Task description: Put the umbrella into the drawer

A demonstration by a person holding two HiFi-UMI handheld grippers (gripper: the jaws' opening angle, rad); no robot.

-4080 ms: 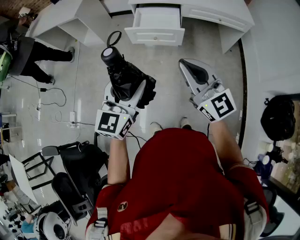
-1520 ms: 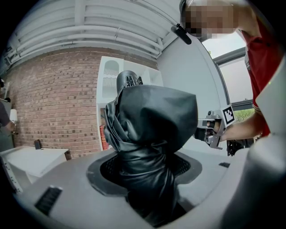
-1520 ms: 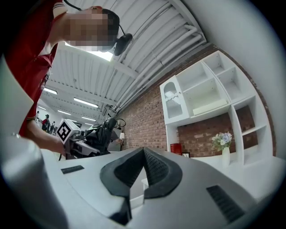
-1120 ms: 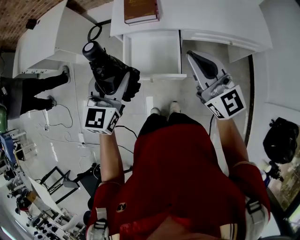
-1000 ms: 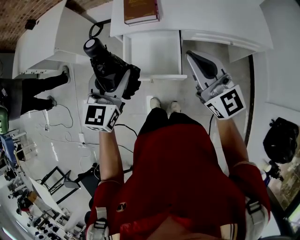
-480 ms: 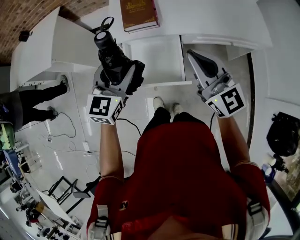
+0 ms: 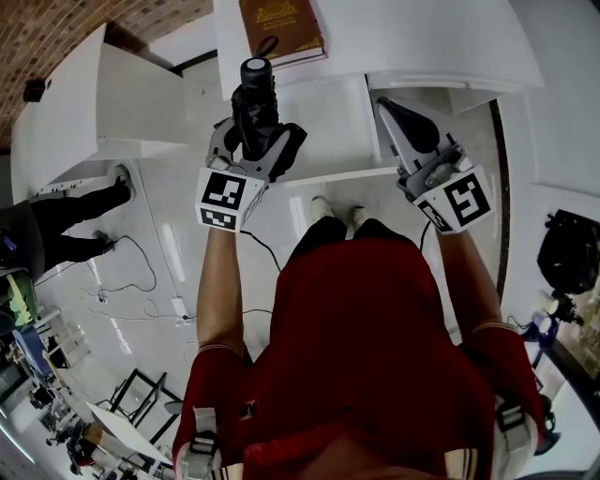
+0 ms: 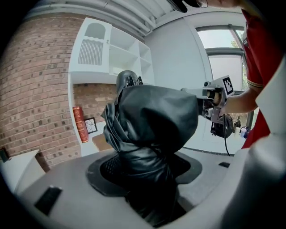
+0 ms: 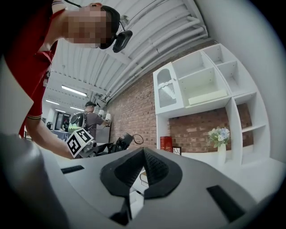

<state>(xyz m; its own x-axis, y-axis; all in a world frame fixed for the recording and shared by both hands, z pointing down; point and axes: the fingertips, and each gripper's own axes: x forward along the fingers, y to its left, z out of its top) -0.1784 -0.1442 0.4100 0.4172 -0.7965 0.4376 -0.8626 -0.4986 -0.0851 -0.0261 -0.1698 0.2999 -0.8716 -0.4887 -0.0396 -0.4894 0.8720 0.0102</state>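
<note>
Here, the left gripper [image 7: 255, 148] was clamped on the folded black umbrella [image 7: 257, 98], jaws pressed into the bunched fabric (which filled most of the left gripper view). The umbrella pointed away from the person, its handle end near the book [image 7: 281, 28], and seemed to hang over the left side of the open drawer [image 7: 328, 117]. The right gripper [image 7: 396, 117] hovered at the drawer's right edge, jaws closed on nothing.

Umbrella [image 8: 147, 125]: black crinkled cloth, faint sheen. Drawer [image 7: 328, 122]: smooth white paint. Wall [image 7: 56, 28], upper left: rough red brick.
</note>
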